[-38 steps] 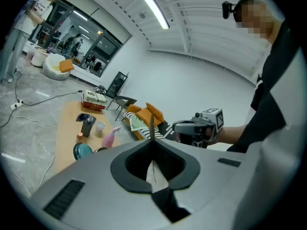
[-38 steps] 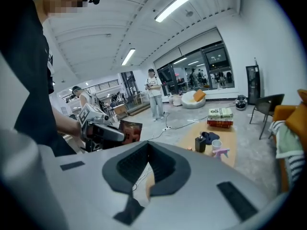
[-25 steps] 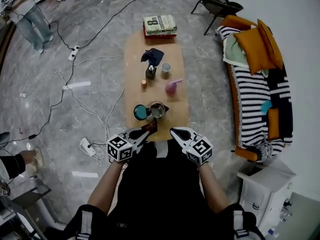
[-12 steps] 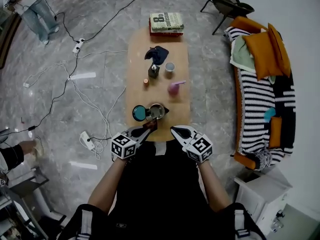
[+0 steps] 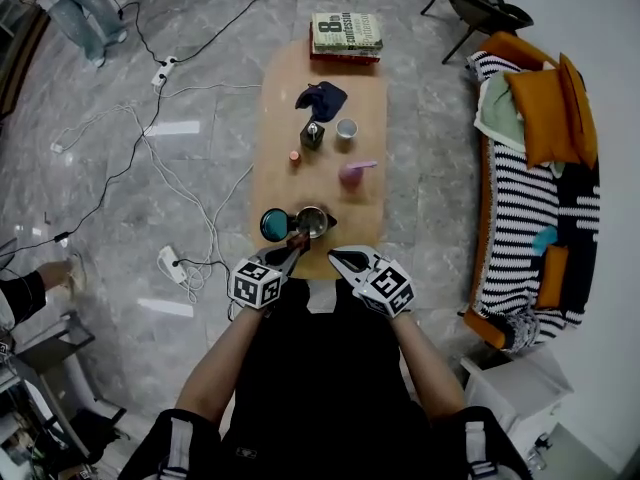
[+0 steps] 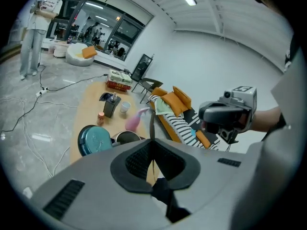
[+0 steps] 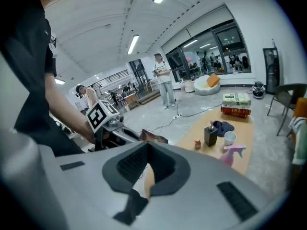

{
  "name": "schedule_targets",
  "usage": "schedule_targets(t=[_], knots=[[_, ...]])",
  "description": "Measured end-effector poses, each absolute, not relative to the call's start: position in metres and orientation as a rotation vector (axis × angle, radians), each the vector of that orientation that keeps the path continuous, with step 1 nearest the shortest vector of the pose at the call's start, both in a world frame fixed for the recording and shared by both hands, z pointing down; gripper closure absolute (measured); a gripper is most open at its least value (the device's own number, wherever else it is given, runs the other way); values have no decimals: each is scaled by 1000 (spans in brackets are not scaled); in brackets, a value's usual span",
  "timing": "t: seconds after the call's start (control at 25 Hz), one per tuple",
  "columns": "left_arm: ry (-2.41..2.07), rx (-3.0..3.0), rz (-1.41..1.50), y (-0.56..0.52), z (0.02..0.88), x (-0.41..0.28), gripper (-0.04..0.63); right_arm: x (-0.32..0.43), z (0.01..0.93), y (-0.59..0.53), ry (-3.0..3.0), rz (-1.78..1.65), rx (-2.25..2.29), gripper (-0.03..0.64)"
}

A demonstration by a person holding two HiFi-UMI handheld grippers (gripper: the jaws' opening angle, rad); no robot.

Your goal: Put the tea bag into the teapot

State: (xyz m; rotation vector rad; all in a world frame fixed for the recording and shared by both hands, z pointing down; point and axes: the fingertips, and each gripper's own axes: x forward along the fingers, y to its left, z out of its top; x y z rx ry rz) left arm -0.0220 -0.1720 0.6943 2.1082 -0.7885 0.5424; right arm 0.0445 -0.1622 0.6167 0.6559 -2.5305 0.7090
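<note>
A steel teapot (image 5: 314,221) stands open at the near end of the wooden table (image 5: 372,208), with its teal lid (image 5: 276,225) lying just to its left. My left gripper (image 5: 293,251) is shut on a brown tea bag (image 5: 298,241), held just short of the teapot's near rim. In the left gripper view the tea bag (image 6: 151,126) shows edge-on between the pads, above the teapot (image 6: 127,138) and lid (image 6: 96,140). My right gripper (image 5: 336,258) hovers beside it, shut and empty. The right gripper view shows the tea bag (image 7: 154,138) in the left gripper (image 7: 132,135).
Further along the table stand a pink spray bottle (image 5: 352,173), a white cup (image 5: 346,129), a dark dispenser (image 5: 312,134), a small bottle (image 5: 295,157), a dark cloth (image 5: 322,99) and books (image 5: 346,33). A striped sofa (image 5: 530,198) runs along the right. Cables (image 5: 150,163) cross the floor left.
My left gripper has carried the tea bag a little forward, closer to the teapot. The right gripper has shifted slightly inward. The head view has tilted a bit.
</note>
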Motion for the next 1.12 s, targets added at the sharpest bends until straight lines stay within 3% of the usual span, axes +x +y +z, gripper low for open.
schedule_targets(t=[1.12], knots=[[-991, 1989, 1016, -213, 798, -1, 572, 62, 632, -174, -2474, 740, 521, 609]])
